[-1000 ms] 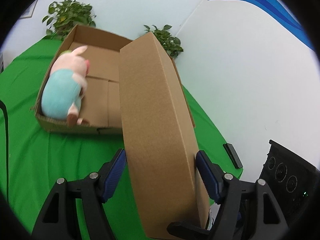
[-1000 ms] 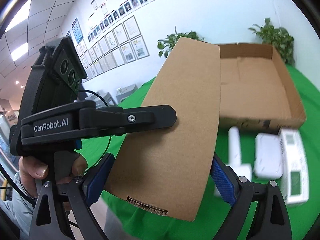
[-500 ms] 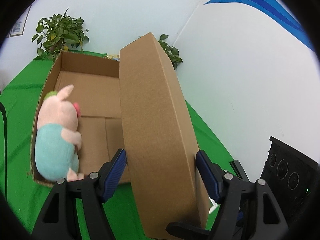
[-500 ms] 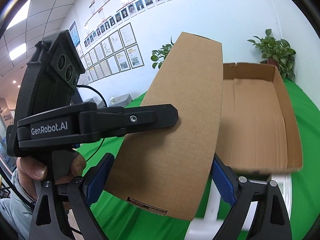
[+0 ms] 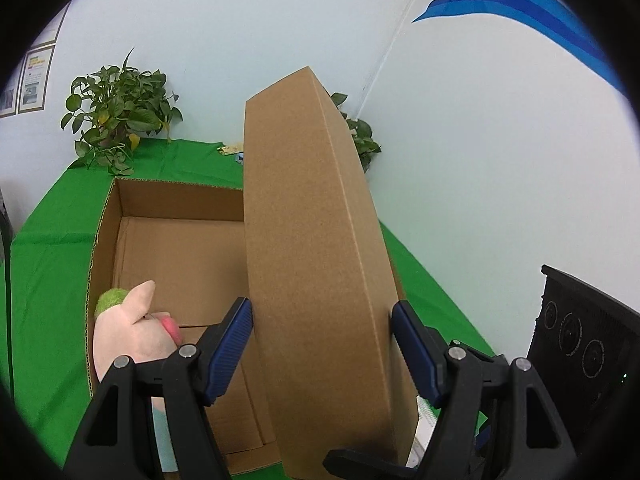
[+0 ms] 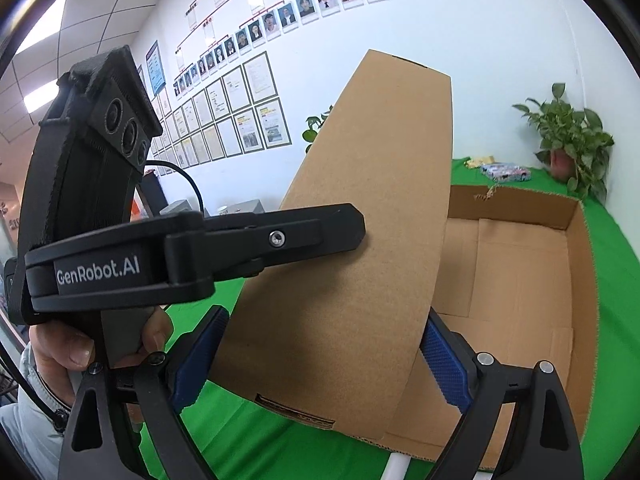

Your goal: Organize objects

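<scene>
Both grippers hold a flat brown cardboard lid [image 5: 316, 272] tilted on edge above an open cardboard box [image 5: 176, 248]. My left gripper [image 5: 322, 344] is shut on the lid's two long sides. My right gripper [image 6: 320, 356] is shut on the same lid [image 6: 360, 240] from the other end, with the left gripper's body [image 6: 120, 248] in front of it. A pink plush pig [image 5: 132, 336] with a teal body lies in the box's near left corner. The box floor [image 6: 520, 280] is otherwise bare.
The box stands on a green cloth table [image 5: 48, 272]. Potted plants [image 5: 116, 128] stand at the back edge by the white wall. A small colourful packet [image 6: 504, 172] lies behind the box. A white object [image 6: 396, 468] peeks out at the box's near edge.
Both grippers have carried the lid forward over the box. The box now lies closer beneath them, and the white devices in front of it have slipped out of sight.
</scene>
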`<state>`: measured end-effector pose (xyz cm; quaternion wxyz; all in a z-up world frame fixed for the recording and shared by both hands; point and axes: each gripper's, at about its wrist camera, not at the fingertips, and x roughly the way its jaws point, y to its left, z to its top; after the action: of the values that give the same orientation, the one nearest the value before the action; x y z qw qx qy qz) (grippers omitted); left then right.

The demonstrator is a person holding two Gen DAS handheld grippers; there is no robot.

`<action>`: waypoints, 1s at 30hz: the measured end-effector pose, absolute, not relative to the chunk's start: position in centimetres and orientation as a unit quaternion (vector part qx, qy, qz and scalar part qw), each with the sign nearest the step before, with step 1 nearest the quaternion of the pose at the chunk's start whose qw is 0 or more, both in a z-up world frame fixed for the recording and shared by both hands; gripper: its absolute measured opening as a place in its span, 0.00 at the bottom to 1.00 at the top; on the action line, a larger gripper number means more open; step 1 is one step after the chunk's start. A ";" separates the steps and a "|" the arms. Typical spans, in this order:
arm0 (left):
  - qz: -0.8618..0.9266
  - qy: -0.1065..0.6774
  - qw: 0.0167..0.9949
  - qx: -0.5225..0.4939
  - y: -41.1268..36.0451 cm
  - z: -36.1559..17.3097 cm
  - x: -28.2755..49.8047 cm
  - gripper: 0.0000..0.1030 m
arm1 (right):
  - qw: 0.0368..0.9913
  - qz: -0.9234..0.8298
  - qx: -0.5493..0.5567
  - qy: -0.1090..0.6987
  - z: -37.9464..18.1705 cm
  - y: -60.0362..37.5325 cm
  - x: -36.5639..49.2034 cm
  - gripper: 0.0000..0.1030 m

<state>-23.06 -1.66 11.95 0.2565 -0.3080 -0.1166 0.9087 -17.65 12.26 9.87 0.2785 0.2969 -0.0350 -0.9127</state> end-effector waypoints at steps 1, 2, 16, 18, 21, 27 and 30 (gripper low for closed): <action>0.909 -0.113 0.251 -0.312 -1.7 11.6 -23.3 0.68 | 0.281 -0.911 0.301 -0.037 9.4 12.2 -18.0 0.89; 0.910 -0.109 0.244 -0.317 -1.7 11.0 -23.3 0.68 | 0.285 -0.908 0.306 -0.039 8.9 12.1 -18.4 0.89; 0.903 -0.096 0.189 -0.374 -2.9 5.1 -23.3 0.68 | 0.320 -0.869 0.372 -0.064 2.2 10.6 -23.5 0.87; 0.902 -0.093 0.182 -0.380 -2.9 4.4 -23.3 0.68 | 0.322 -0.864 0.381 -0.068 1.3 10.6 -23.9 0.86; 0.903 -0.080 0.170 -0.387 -2.6 3.6 -23.0 0.68 | 0.324 -0.857 0.395 -0.075 0.3 10.3 -24.8 0.85; 0.905 -0.060 0.147 -0.394 -2.2 2.7 -22.9 0.68 | 0.338 -0.841 0.415 -0.083 -1.8 10.0 -26.4 0.85; 0.907 -0.049 0.132 -0.396 -1.8 2.3 -23.0 0.68 | 0.344 -0.833 0.424 -0.092 -2.5 9.9 -27.4 0.84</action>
<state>-23.01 -1.83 2.27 0.1319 -0.3960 -0.0489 0.9074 -27.36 9.88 -2.45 0.3441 0.4235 -0.0925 -0.8329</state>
